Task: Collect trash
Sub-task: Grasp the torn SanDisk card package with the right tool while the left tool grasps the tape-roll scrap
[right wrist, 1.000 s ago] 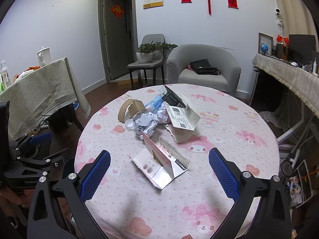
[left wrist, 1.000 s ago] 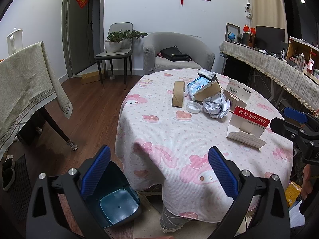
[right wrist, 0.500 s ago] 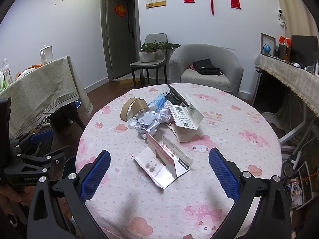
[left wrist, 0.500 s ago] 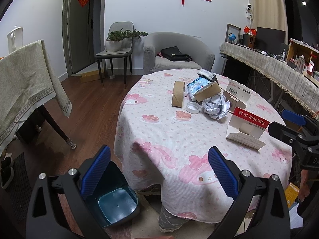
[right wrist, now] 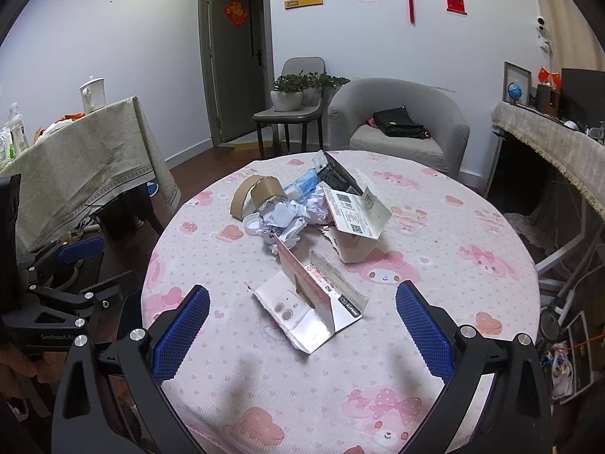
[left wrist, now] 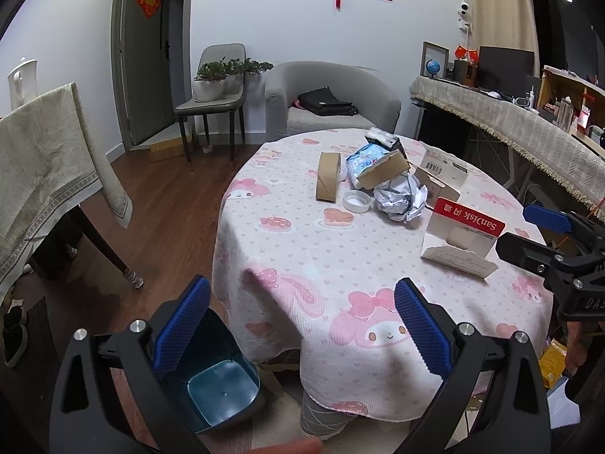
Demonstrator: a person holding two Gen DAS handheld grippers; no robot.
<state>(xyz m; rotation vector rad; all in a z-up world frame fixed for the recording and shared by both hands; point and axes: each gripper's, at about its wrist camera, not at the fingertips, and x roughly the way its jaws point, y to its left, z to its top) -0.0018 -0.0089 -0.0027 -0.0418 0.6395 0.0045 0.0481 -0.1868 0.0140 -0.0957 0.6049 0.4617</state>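
Note:
A round table (left wrist: 295, 249) under a pink cartoon cloth carries a heap of trash: a brown tape ring (left wrist: 327, 181), a white lid (left wrist: 356, 201), crumpled paper (left wrist: 401, 198), a blue-white wrapper (left wrist: 359, 160), a torn white box (left wrist: 440, 176) and a red-white SanDisk package (left wrist: 463, 234). My left gripper (left wrist: 300, 325) hangs open over the table's near edge, holding nothing. A blue bin (left wrist: 219, 382) stands on the floor below its left finger. My right gripper (right wrist: 302, 333) is open and empty, just short of the SanDisk package (right wrist: 314, 295), with the crumpled paper (right wrist: 285, 221) behind it.
A cloth-covered table (left wrist: 45, 174) stands at the left across wooden floor. A chair with potted plants (left wrist: 215, 90) and a grey armchair (left wrist: 332, 90) are behind the round table. A draped counter (left wrist: 510, 128) runs along the right. A hand grips the left tool (right wrist: 22, 359).
Both views have drifted only slightly. The trash heap sits a little higher in the right wrist view. Both grippers stay open and nothing on the table has moved.

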